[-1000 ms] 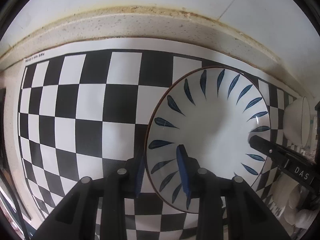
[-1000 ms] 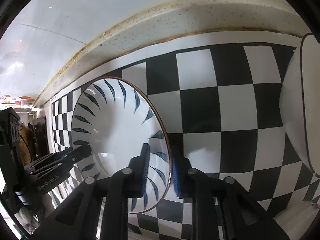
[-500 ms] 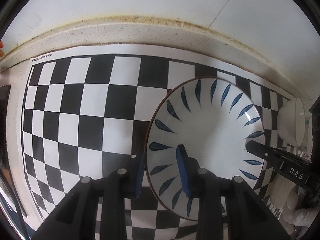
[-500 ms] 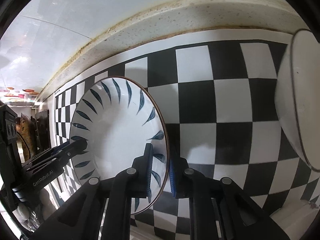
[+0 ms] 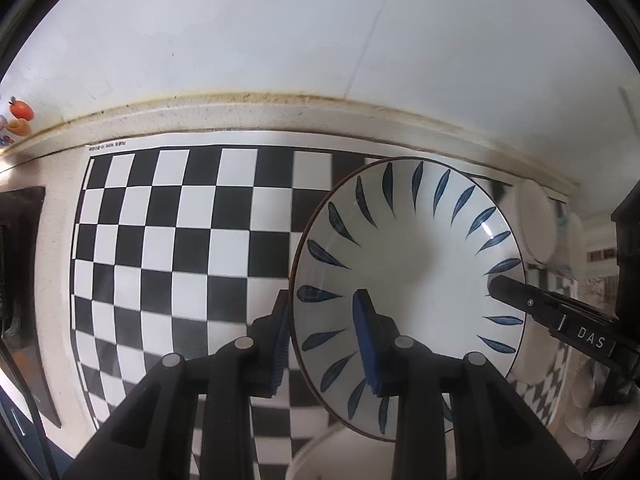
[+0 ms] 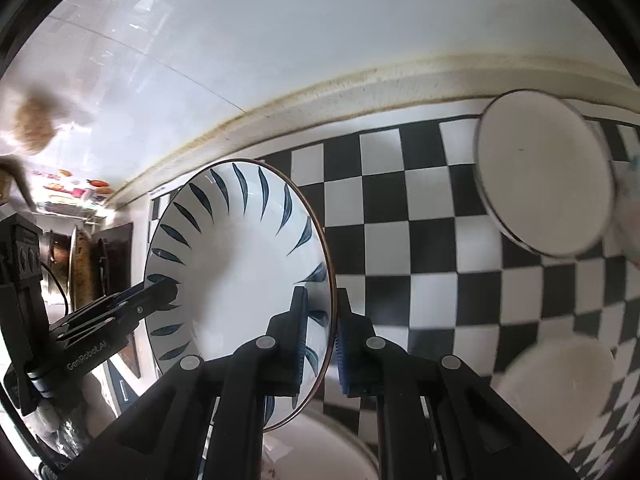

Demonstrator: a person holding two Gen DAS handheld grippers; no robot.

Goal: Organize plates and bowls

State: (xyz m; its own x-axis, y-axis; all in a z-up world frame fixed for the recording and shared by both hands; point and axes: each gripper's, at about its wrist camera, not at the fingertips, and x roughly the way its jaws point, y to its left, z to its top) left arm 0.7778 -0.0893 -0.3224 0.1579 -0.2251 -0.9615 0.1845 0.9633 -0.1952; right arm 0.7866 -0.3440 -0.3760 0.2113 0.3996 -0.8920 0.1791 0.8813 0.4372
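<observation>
— Where's the plate [image 5: 408, 256]?
— Above the checkered desk [image 5: 180, 240], empty. Left gripper [image 5: 324, 344] and right gripper [image 6: 320, 336] each have fingers clamped on its rim.
— Nearby?
— White bowls [image 6: 544, 180], one right underneath.

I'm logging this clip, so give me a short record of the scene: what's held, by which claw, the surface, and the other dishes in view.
held item: leaf-pattern plate, white with blue leaves
left claw: shut on the plate's rim
right claw: shut on the opposite rim
surface: black-and-white checkered mat on a counter by a wall
other dishes: white bowl on its side at the right; another white dish blurred at lower right
</observation>
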